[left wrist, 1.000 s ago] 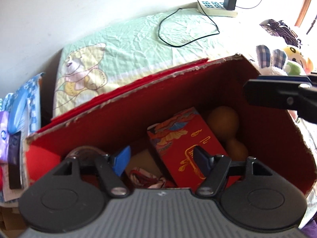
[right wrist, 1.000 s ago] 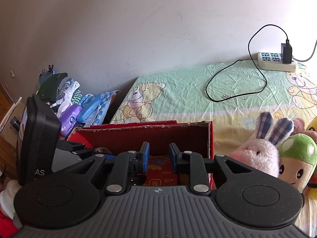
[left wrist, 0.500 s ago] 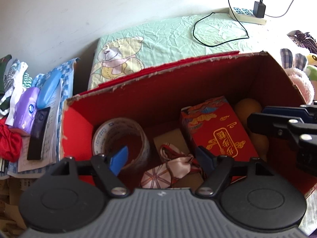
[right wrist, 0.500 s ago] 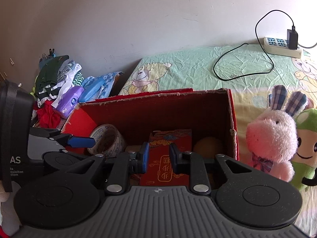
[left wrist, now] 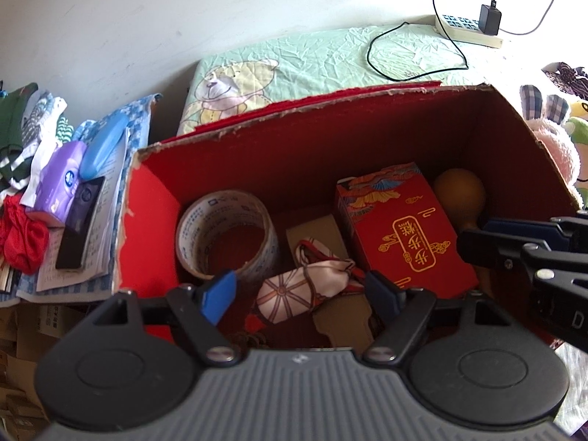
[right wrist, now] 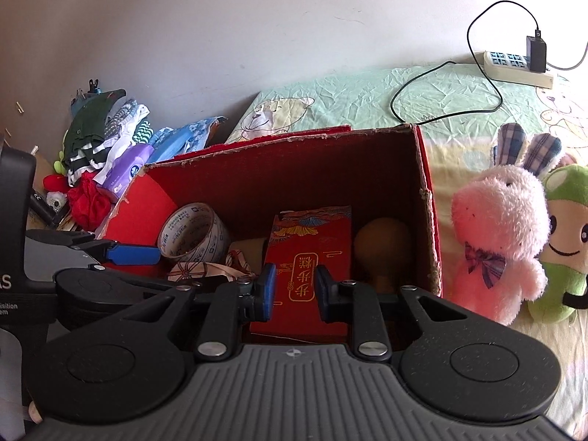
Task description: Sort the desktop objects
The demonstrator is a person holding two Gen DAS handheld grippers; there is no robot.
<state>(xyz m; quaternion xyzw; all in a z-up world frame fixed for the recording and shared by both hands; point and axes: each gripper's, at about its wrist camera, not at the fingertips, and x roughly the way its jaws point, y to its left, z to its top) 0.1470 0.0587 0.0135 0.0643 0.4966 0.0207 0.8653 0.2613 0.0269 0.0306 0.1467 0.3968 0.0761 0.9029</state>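
Red cardboard box: open-topped, evidently used as the collecting bin; the sorted items are gathered inside it.

Left gripper: spread wide and empty, held above the near rim of the box. Roll of clear tape: stood on edge just ahead of the left finger. Patterned cloth bundle: lain directly ahead, between the fingers, on brown card.

Right gripper: narrowed but parted, nothing grasped. Red printed carton: seen straight ahead through the gap, lain flat and below. Brown gourd-shaped object: just right of the carton, against the box wall.

Judgement: both grippers appear clear of the contents, presumably freed for a further item.

Plush rabbit: outside the box, well to the right, possibly unsorted.
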